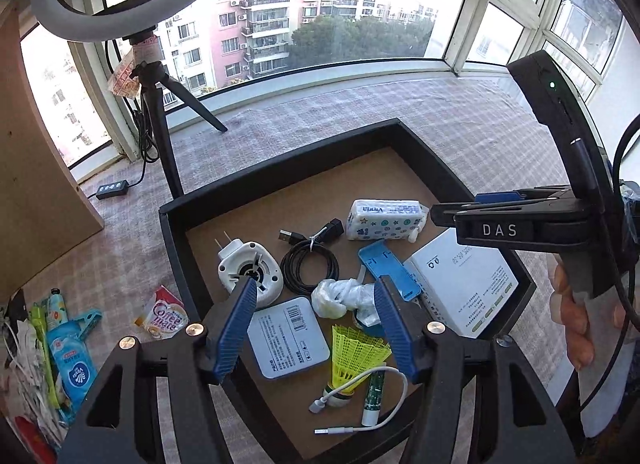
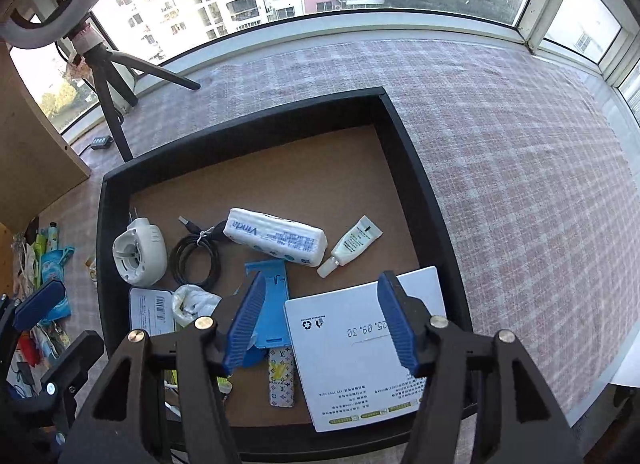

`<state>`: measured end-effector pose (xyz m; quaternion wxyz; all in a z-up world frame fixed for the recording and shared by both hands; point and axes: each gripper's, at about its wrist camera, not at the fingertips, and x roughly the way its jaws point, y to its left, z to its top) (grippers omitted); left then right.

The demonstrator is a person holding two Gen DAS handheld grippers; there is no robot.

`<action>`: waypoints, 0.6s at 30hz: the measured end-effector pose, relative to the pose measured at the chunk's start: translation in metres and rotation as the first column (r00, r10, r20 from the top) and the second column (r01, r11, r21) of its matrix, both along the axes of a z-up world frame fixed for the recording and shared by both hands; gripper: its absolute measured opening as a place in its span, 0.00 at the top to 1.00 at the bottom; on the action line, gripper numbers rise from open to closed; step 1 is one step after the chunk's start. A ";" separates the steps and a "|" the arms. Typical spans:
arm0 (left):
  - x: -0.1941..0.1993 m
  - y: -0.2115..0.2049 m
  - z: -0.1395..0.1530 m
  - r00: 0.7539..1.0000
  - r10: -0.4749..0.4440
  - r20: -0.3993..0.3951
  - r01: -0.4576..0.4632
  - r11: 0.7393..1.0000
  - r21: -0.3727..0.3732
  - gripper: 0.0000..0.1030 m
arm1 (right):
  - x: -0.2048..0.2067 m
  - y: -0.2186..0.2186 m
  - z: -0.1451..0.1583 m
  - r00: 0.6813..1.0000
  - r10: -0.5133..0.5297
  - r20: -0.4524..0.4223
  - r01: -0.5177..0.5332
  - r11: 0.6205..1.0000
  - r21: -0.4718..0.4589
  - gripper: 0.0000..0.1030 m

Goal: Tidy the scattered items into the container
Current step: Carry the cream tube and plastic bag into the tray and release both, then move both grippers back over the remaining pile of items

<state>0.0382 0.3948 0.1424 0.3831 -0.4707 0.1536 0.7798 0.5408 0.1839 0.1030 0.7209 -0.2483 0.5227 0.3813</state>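
Black-walled container with brown floor sits on the checked bench. White box lies in its near right corner, directly beneath the right hand-held gripper, whose jaws are spread and grasp nothing. Left hand-held gripper, likewise released, hangs over the container's near left part, above a crumpled plastic wad and a yellow shuttlecock. Tissue pack lies mid-container, a small white tube just beside it. Scattered packets and a Coffee-mate sachet remain outside, left of the container.
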 end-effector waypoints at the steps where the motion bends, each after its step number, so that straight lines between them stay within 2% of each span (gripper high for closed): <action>1: -0.001 -0.004 0.001 1.000 0.006 0.001 -0.006 1.000 0.003 0.43 | -0.003 0.002 0.000 1.000 0.010 -0.001 -0.010 1.000 0.000 0.44; 10: -0.013 -0.054 0.006 0.995 0.096 -0.002 -0.096 0.995 0.013 0.43 | -0.043 0.017 0.005 0.994 0.106 -0.001 -0.106 0.994 0.004 0.44; 18: -0.022 -0.112 0.005 0.982 0.190 -0.001 -0.190 0.982 0.007 0.43 | -0.088 0.027 0.012 0.979 0.205 -0.009 -0.205 0.979 0.019 0.44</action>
